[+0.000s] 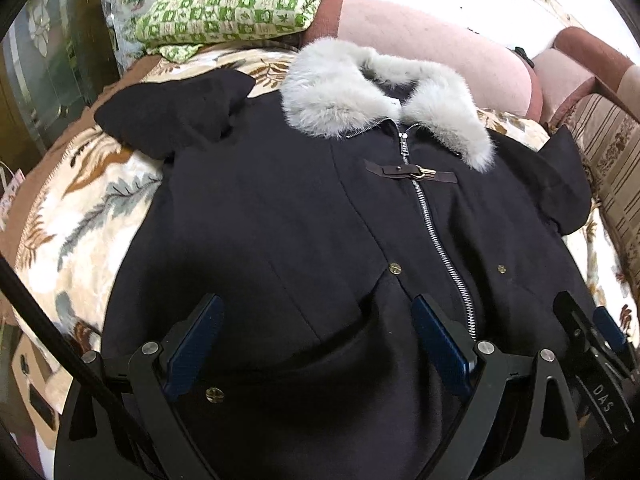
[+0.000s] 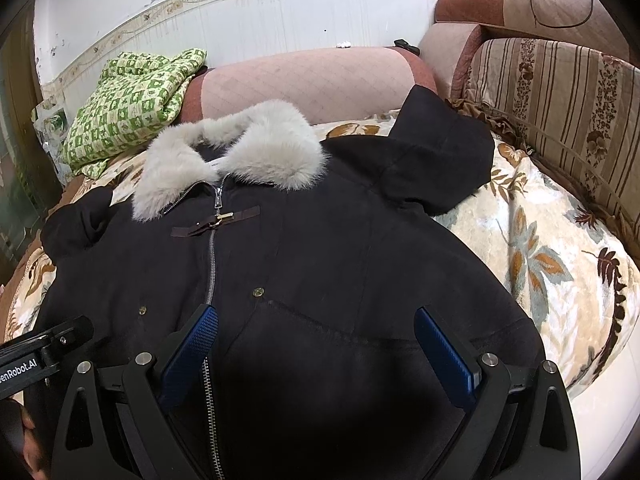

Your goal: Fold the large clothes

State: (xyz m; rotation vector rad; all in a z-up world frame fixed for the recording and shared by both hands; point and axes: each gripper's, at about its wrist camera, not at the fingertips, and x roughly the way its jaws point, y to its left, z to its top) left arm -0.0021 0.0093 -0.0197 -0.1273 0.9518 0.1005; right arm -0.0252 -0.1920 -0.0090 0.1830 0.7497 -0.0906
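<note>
Sofa seat w/ leaf-print blanket (image 2: pixel 532 248) as work surface, pink cushion (image 2: pixel 320 84) at 12 o'clock, green checked quilt (image 1: pixel 236 4) at 10–11. Coat (image 1: pixel 304 216) lies flat, front up, zipped, fur collar (image 1: pixel 360 92) at 12, hem toward cams at 6. Both sleeves already tucked in near shoulders: one at 10 in left view, one at 1 in right view. Body not yet folded, so task looks early-mid; hem-to-collar fold(s) left. Left gripper (image 1: pixel 316 344) jaws wide apart, hovering over lower front by pocket, holding nothing. Right gripper (image 2: pixel 320 352) also wide open, empty, over hem area w/ zipper (image 2: pixel 210 276) by its left finger.
</note>
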